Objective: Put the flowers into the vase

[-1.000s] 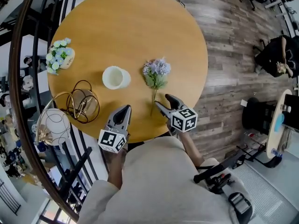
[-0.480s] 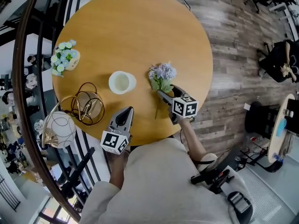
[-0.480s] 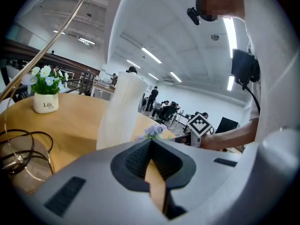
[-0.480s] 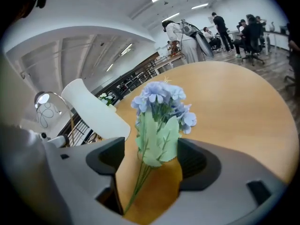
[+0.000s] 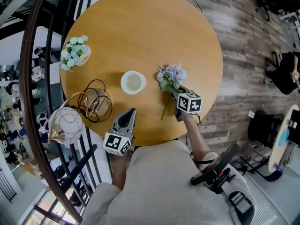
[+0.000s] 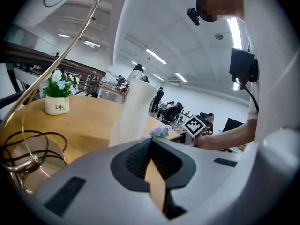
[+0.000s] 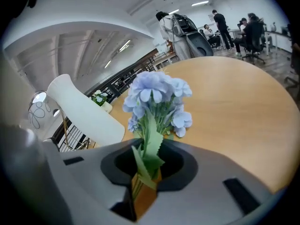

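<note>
Our right gripper (image 5: 174, 92) is closing its jaws on the stem of the flowers (image 7: 157, 97), whose blooms point straight ahead of the tips, the vase (image 5: 133, 82) stands just left of them, and our left gripper (image 5: 127, 117) waits pressed together, empty.

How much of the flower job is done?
It has only just started. Done: nothing yet, since the vase has no flowers in it. In hand: the right claw is closing on the flowers, with the stem between its jaws. The left claw is shut and empty. Left: carry the flowers over and drop the stem into the vase.
</note>
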`<state>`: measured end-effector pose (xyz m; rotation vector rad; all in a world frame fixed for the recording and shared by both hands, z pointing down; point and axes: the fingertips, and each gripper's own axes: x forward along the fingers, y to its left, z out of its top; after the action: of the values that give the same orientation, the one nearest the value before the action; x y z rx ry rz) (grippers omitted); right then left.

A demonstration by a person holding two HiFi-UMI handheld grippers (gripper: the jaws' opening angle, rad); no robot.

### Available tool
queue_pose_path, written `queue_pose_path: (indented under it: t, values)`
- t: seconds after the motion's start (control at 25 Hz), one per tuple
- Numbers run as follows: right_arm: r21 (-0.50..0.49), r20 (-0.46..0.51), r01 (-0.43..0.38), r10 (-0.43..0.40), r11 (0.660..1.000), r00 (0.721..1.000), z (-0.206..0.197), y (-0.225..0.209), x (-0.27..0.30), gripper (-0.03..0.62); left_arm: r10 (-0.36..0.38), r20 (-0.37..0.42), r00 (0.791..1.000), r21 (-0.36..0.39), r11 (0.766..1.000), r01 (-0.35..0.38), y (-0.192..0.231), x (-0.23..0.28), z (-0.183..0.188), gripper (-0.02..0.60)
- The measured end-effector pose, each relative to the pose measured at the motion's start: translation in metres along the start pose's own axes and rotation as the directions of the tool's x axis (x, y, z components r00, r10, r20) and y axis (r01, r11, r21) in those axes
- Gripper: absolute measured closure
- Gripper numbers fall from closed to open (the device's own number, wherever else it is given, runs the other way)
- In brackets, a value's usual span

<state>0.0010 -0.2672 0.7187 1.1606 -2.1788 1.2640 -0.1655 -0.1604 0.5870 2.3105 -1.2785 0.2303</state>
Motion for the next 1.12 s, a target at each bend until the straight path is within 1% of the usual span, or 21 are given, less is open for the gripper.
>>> queue_pose_path:
  t: [0.12, 0.32, 0.48, 0.6, 0.68, 0.8, 0.88, 0.96, 1.04, 1.12]
  values:
    - [-0.02, 0.027, -0.027, 0.027, 0.999, 0.999, 0.002, 0.009, -0.004, 0.522, -0.011, 0.002, 1.0, 0.008, 1.0, 0.011, -0.002, 0.002, 0.002, 0.575]
    - [-0.072, 0.085, -0.064, 0.07, 0.995, 0.994, 0.014, 0.027, -0.013, 0.531, -0.027, 0.016, 1.0, 0.013, 1.0, 0.027, -0.006, 0.007, 0.004, 0.574]
    - [-0.166, 0.17, -0.073, 0.102, 0.983, 0.98, 0.046, 0.049, -0.028, 0.531, -0.027, 0.031, 0.999, 0.027, 0.999, 0.026, -0.007, 0.006, 0.01, 0.574]
    - [-0.246, 0.262, -0.083, 0.148, 0.966, 0.954, 0.085, 0.075, -0.045, 0.532, -0.014, 0.056, 0.998, 0.046, 0.999, 0.012, -0.005, 0.001, 0.016, 0.574]
    - [-0.301, 0.334, -0.091, 0.195, 0.949, 0.922, 0.117, 0.097, -0.063, 0.531, -0.004, 0.08, 0.997, 0.055, 0.998, 0.0, -0.004, -0.002, 0.022, 0.574]
    - [-0.409, 0.434, -0.086, 0.276, 0.909, 0.858, 0.165, 0.14, -0.096, 0.531, 0.005, 0.116, 0.993, 0.068, 0.998, -0.013, -0.005, -0.009, 0.03, 0.574]
    - [-0.477, 0.49, -0.079, 0.339, 0.875, 0.803, 0.192, 0.172, -0.12, 0.531, 0.012, 0.138, 0.99, 0.078, 0.997, -0.023, -0.005, -0.013, 0.035, 0.574]
    - [-0.541, 0.534, -0.071, 0.407, 0.838, 0.741, 0.217, 0.203, -0.143, 0.531, 0.02, 0.168, 0.986, 0.091, 0.995, -0.036, -0.004, -0.016, 0.042, 0.575]
    - [-0.604, 0.558, -0.059, 0.475, 0.795, 0.681, 0.237, 0.232, -0.162, 0.531, 0.029, 0.202, 0.979, 0.103, 0.993, -0.051, -0.002, -0.019, 0.051, 0.574]
    - [-0.659, 0.561, -0.048, 0.533, 0.75, 0.633, 0.25, 0.258, -0.175, 0.531, 0.039, 0.23, 0.973, 0.113, 0.991, -0.067, -0.001, -0.023, 0.058, 0.574]
